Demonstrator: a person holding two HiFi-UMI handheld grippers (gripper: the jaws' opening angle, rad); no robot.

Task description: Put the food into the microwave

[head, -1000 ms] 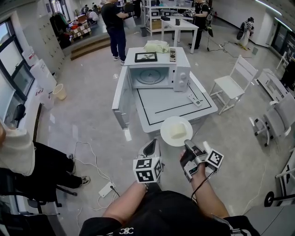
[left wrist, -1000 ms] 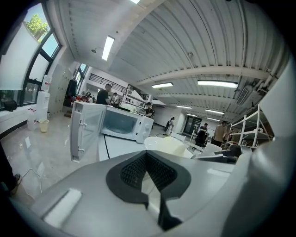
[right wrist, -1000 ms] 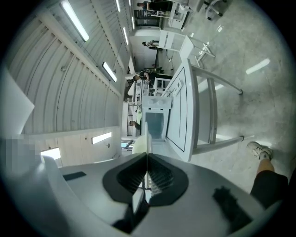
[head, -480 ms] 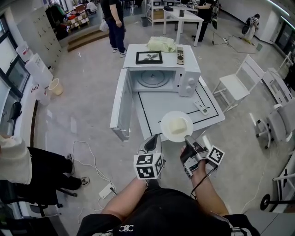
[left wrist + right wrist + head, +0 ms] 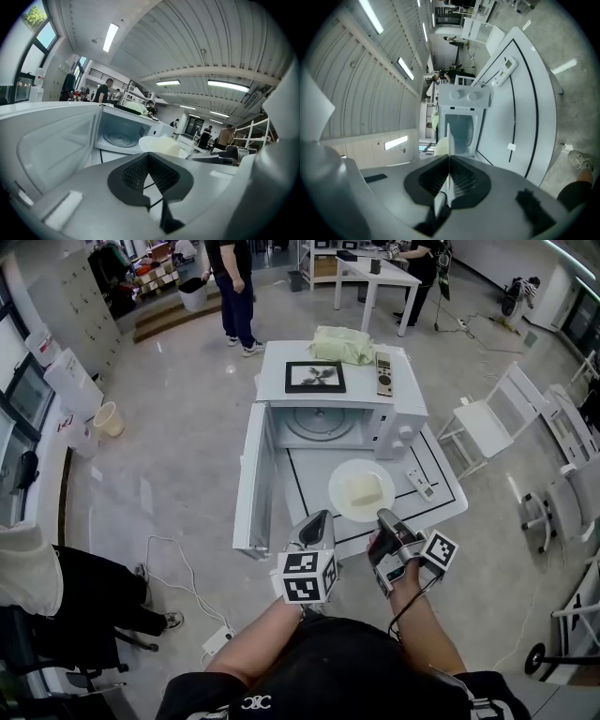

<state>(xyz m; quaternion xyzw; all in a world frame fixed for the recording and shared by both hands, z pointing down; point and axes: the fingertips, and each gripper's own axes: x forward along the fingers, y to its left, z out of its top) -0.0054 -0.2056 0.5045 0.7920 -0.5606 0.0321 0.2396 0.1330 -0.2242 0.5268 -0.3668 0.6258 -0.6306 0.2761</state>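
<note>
A white microwave (image 5: 323, 418) stands on a low white table (image 5: 448, 502), its door (image 5: 253, 479) swung open to the left and its cavity empty. My right gripper (image 5: 383, 517) is shut on the near rim of a white plate (image 5: 341, 476) that carries a pale block of food (image 5: 364, 491), held level over the table in front of the cavity. In the right gripper view the plate (image 5: 442, 144) shows edge-on between the pads (image 5: 457, 180). My left gripper (image 5: 317, 524) hangs shut and empty just left of the plate, near the door's lower edge. Its view looks past the plate (image 5: 149, 142) into the microwave (image 5: 119, 131).
On top of the microwave lie a framed picture (image 5: 316, 377), a remote (image 5: 382, 362) and a green cloth (image 5: 342, 343). Another remote (image 5: 419, 483) lies on the table. A white chair (image 5: 487, 423) stands at the right. A seated person (image 5: 56, 587) and a floor cable with power strip (image 5: 216, 641) are at the left.
Both grippers and the plate of food have moved forward toward the open microwave, from beyond the table's near edge to over the table. Neither grip has changed.
</note>
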